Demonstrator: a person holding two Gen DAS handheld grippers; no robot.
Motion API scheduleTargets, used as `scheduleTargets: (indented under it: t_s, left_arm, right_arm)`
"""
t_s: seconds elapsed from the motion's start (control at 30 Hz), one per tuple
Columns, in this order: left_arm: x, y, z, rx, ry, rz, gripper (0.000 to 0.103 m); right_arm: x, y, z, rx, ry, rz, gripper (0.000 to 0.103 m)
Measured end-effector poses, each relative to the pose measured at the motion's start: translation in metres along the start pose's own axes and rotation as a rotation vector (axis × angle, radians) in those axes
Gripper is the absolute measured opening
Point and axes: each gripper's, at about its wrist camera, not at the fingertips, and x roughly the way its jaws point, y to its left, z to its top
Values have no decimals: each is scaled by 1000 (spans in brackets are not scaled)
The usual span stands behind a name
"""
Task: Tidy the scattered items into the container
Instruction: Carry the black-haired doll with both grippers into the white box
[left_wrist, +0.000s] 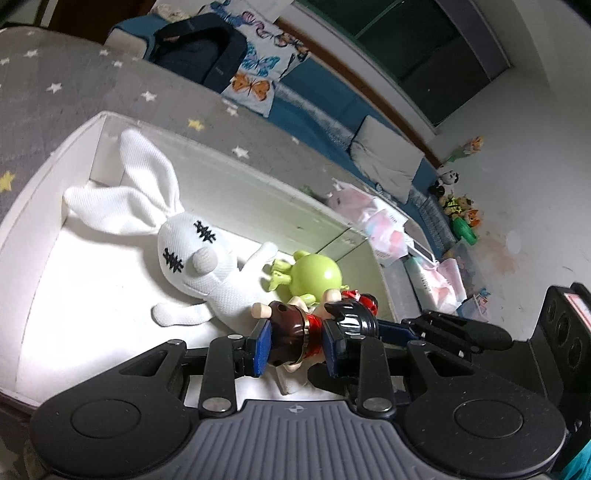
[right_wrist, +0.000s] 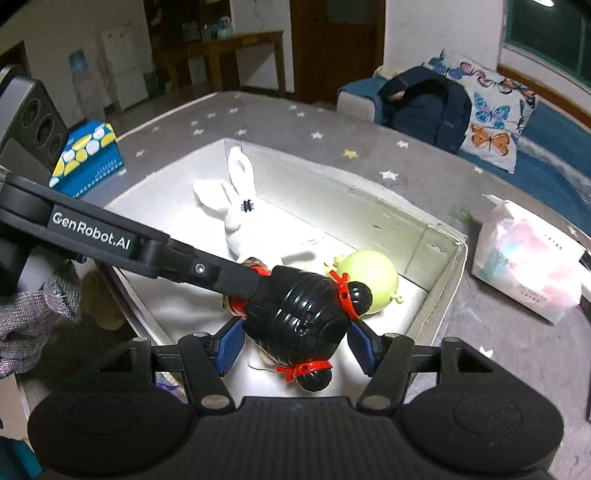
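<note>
A doll with black ribbed hair, red hair ties and a brown-and-red body (left_wrist: 295, 332) is held over the white box (left_wrist: 44, 177). My left gripper (left_wrist: 295, 343) is shut on its body. My right gripper (right_wrist: 295, 343) has its blue pads on either side of the doll's head (right_wrist: 299, 314). A white cloth rabbit (left_wrist: 192, 251) and a green round toy (left_wrist: 314, 275) lie inside the box; they also show in the right wrist view, the rabbit (right_wrist: 236, 206) and the green toy (right_wrist: 369, 280).
The box (right_wrist: 443, 295) sits on a grey star-patterned surface (right_wrist: 295, 125). A blue-and-yellow tissue box (right_wrist: 88, 158) stands at the left, a pink tissue pack (right_wrist: 532, 269) at the right. A sofa with a butterfly pillow (right_wrist: 491, 122) and dark bag lies behind.
</note>
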Motion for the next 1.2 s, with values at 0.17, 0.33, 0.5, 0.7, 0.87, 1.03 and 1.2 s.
scheduleTargets:
  t_s: [0.17, 0.33, 0.5, 0.7, 0.87, 1.03, 1.2]
  left_arm:
    - [7, -1, -1, -8, 16, 4, 32]
    - [12, -1, -1, -21, 30, 2, 32]
    - [19, -3, -1, -30, 41, 4, 32]
    - [22, -1, -1, -53, 43, 3, 32]
    - [22, -1, 0, -60, 49, -4, 32]
    - [21, -1, 0, -53, 48, -4, 32]
    - [21, -1, 0, -47, 48, -3, 32]
  right_arm:
    - [6, -4, 9, -46, 40, -12, 62]
    - [10, -3, 11, -89, 72, -41, 62]
    - [11, -2, 10, -120, 83, -71, 61]
    - [15, 0, 12, -152, 82, -97, 62]
    - [13, 3, 12, -174, 79, -111, 64]
    - [11, 2, 11, -176, 71, -125, 64]
    - [7, 4, 11, -180, 63, -120, 71]
